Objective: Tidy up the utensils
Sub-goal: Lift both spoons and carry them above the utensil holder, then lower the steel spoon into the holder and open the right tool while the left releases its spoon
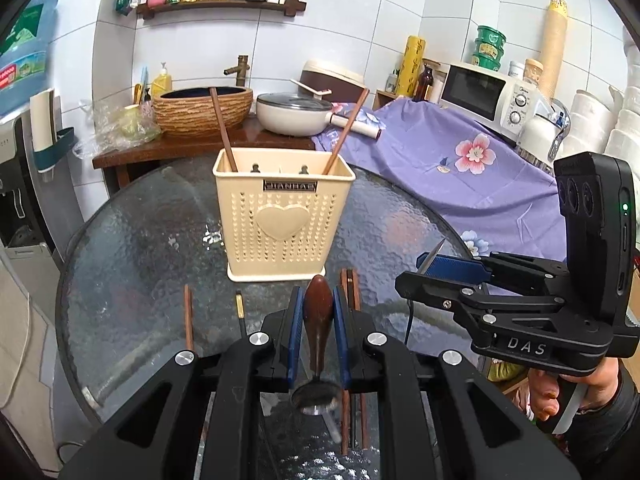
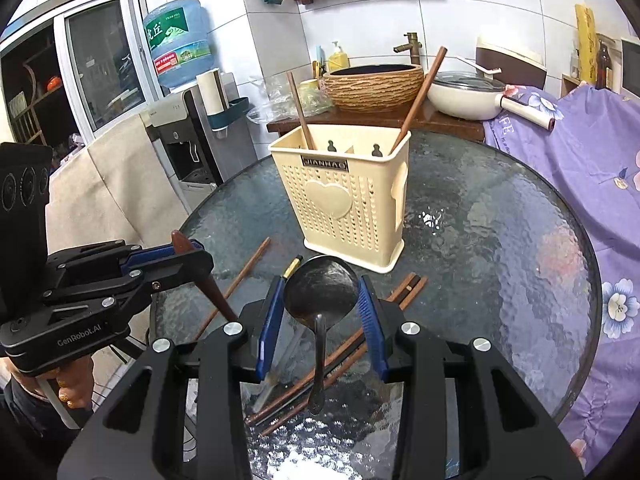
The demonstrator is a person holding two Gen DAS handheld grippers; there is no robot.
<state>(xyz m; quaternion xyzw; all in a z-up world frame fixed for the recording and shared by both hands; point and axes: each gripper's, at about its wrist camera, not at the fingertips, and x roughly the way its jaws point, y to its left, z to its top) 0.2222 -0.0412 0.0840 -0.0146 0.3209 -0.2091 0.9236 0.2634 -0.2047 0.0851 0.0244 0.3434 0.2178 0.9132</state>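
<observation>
- Left gripper [image 1: 318, 304] clenched on the wood-handled spoon [image 1: 318, 320], pads on the fat part of the handle; held off the glass table [image 1: 140, 248], just in front of the caddy [image 1: 284, 220].
- Long axis along the fingers: handle butt toward the caddy, metal bowl back toward the camera.
- Right gripper [image 2: 320, 296] clamped across the bowl of the steel spoon [image 2: 320, 292], in front of the caddy and slightly to its right; bowl tip toward the caddy, thin handle trailing back and down.
- Probably light and stiff, both. Smooth wood likely grips well against the ribbed pads; polished curved steel looks slippery, so liable to pivot in a pinch across the bowl. Better taken by the neck or handle.
- Need tipping upright before dropping into a caddy compartment, judging by the two chopsticks [image 2: 416, 96] standing there.
- More loose chopsticks [image 2: 404, 292] flat on the glass in front of the caddy, not yet sorted.
</observation>
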